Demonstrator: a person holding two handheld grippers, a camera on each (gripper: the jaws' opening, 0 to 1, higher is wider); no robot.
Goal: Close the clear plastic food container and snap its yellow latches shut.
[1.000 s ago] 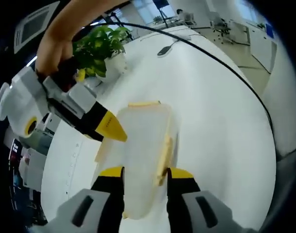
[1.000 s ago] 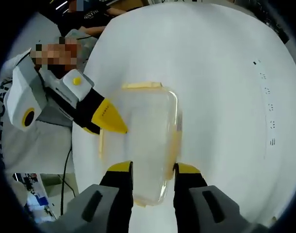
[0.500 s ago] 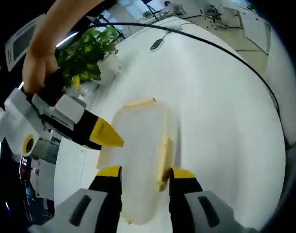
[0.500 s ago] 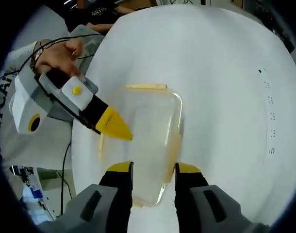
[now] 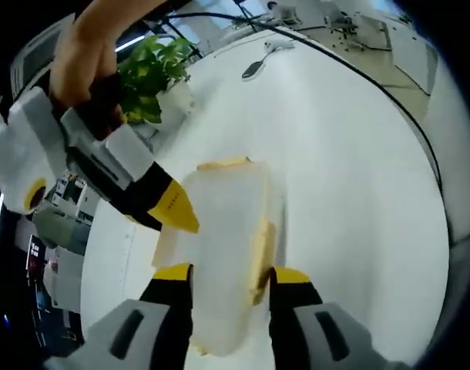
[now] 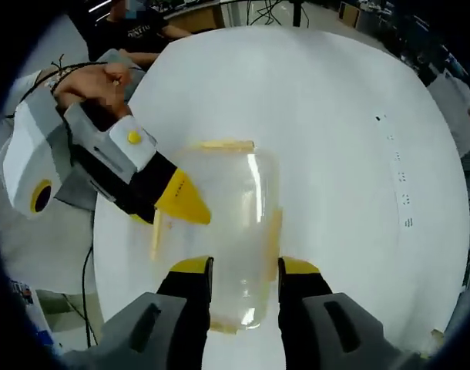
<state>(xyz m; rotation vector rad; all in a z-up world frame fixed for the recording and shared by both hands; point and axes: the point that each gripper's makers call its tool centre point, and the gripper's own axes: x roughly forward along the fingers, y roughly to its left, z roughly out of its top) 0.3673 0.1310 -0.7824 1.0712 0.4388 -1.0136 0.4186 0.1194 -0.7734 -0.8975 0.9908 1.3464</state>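
Note:
The clear plastic container (image 5: 223,239) lies on the white table (image 5: 350,193), lid on top, with yellow latches at its far end (image 5: 223,164) and right side (image 5: 260,245). My left gripper (image 5: 232,274) hovers open over its near end, jaws astride the lid. From the upper left my right gripper (image 5: 179,214) pokes its yellow tip onto the lid's left edge. In the right gripper view the container (image 6: 235,208) shows latches at the far end (image 6: 227,144), left (image 6: 154,235) and right (image 6: 273,231). My right gripper (image 6: 239,266) stands open over it, while the left gripper (image 6: 186,208) touches the lid's left part.
A potted plant (image 5: 154,73) stands at the table's far left edge. A black cable (image 5: 358,77) runs across the table past a dark mouse-like object (image 5: 254,69). A seated person (image 6: 139,31) is beyond the table; small marks (image 6: 401,177) dot its right side.
Both cameras shifted a little. The gripper tips on the lid's left side moved only slightly; the container stayed where it was, and both pairs of jaws kept the same gap.

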